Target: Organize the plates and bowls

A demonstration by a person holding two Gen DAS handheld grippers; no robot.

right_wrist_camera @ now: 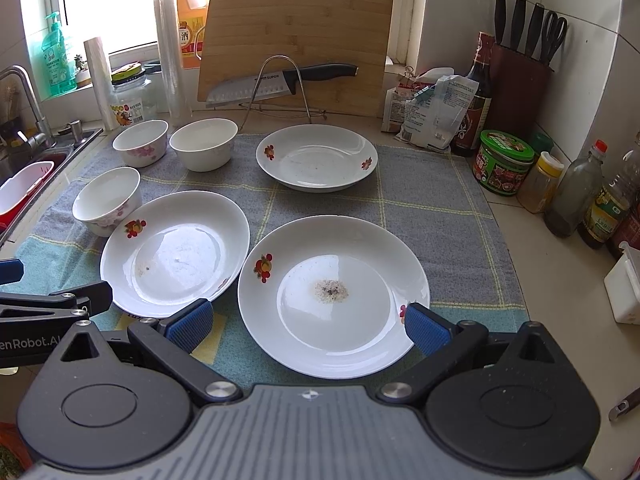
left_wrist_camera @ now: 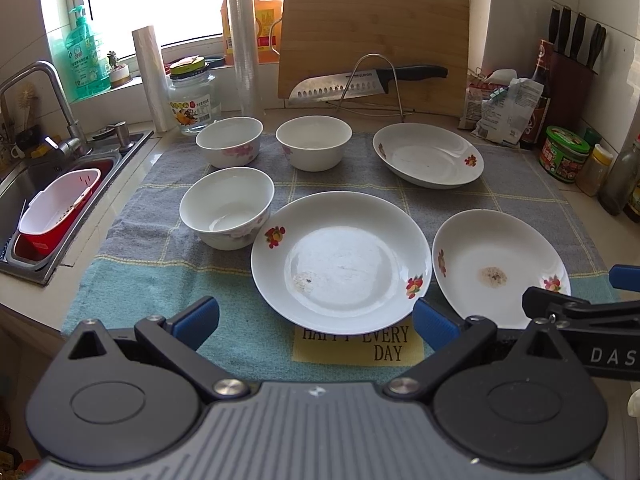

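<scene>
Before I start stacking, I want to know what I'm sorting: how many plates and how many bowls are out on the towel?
Plates: 3, near left, near right, far
Bowls: 3, near, far left, far right
Total: 6 pieces, none stacked.

Three bowls (left_wrist_camera: 228, 141) left on the towel (left_wrist_camera: 152, 248); three plates (left_wrist_camera: 341, 266) right; cutting board (left_wrist_camera: 374, 40) behind.
</scene>
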